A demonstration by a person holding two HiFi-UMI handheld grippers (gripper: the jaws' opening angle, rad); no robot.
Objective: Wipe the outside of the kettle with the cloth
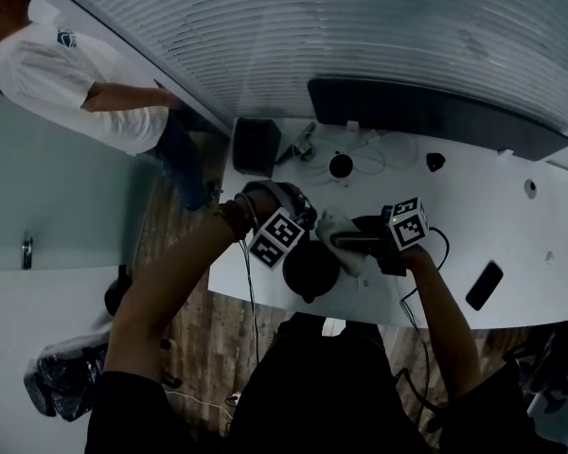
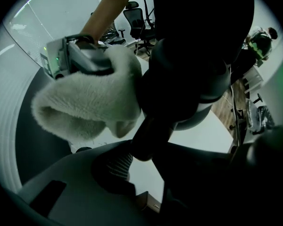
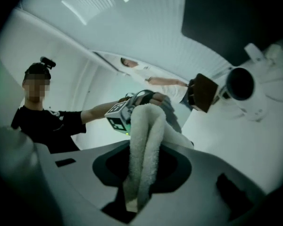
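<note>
Head view: white table (image 1: 521,244) carries everything. Dark monitor (image 1: 426,112) runs along its far edge, black box (image 1: 256,146) at the far-left corner, phone (image 1: 484,285) by the near edge toward the right. A second person (image 1: 66,78) in a white shirt stands off past the left end, not involved.

Dark kettle (image 1: 310,270) is at the near edge, close to the left end. Can't tell whether its base is on the table or just off it.

Pale fluffy cloth (image 1: 337,227) is on the kettle's right side. Left gripper view shows it bunched against the upper body wall, touching.

Over the kettle, the left gripper (image 1: 284,244) points straight down. Its jaws stand wide with the kettle's handle (image 2: 146,138) between them, ribbed pad (image 2: 114,166) against it. Reads as a steadying clamp on the kettle.

From the right, the right gripper (image 1: 360,242) comes in level. Its jaws are closed on a folded ridge of the cloth, the bulk of it sticking out past the tips.

Progress, my read: wipe is under way on one side.
- Done: cloth picked up, kettle secured, contact made.
- Left: the side toward the table's left end, the side toward the near edge, the lower wall.

Kettle is too dark to show which areas are already wiped, so no claim on coverage. Reaching the rest likely means carrying the cloth round or turning the kettle by its handle.
</note>
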